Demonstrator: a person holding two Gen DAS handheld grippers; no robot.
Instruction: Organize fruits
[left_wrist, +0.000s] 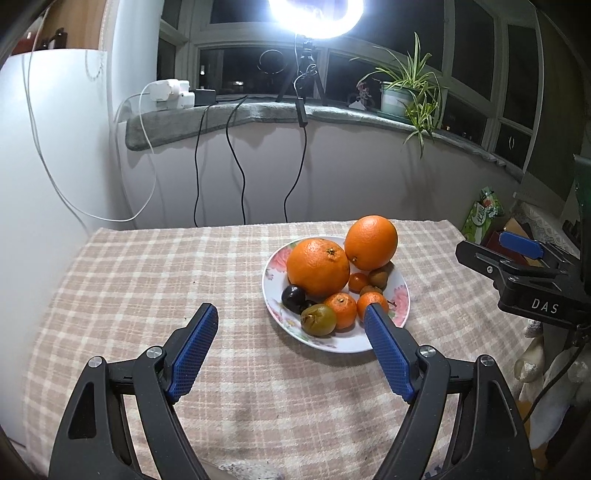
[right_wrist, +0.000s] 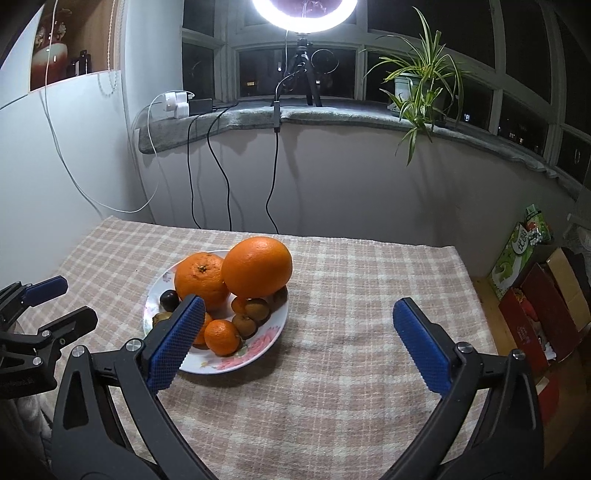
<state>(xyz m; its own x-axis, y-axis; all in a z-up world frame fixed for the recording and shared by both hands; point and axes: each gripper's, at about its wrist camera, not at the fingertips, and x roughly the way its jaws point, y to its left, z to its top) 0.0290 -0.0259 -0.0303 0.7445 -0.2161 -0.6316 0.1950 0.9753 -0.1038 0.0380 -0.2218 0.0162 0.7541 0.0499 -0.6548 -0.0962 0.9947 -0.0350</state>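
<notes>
1. The left hand-held gripper (left_wrist: 291, 354) hovers over the near left of the counter (left_wrist: 147, 280), its blue pads (left_wrist: 194, 354) spread wide apart with nothing between them.
2. The counter carries a beige checked cloth (right_wrist: 351, 295), and a white floral plate (left_wrist: 400, 295) sits on it right of the left hand-held gripper's centre line; that gripper's right pad overlaps the plate's near rim in the left wrist view.
3. On the plate lie 2 big oranges: 1 orange (left_wrist: 317, 267) at the centre, and a second orange (left_wrist: 371, 242) resting at the far right on top of smaller fruit.
4. Along the plate's near side sit a dark plum (left_wrist: 293, 298), a greenish-brown fruit (left_wrist: 318, 319) and 2 small mandarins (left_wrist: 341, 309), touching one another.
5. The right hand-held gripper (right_wrist: 299, 347) hangs over the counter just right of the plate, fingers set wide apart and holding nothing; its left pad (right_wrist: 177, 343) overlaps the plate's near edge in the right wrist view.
6. Far off, a ring light (right_wrist: 304, 14) on a tripod and a potted plant (right_wrist: 417, 85) stand on the windowsill (right_wrist: 332, 114).
</notes>
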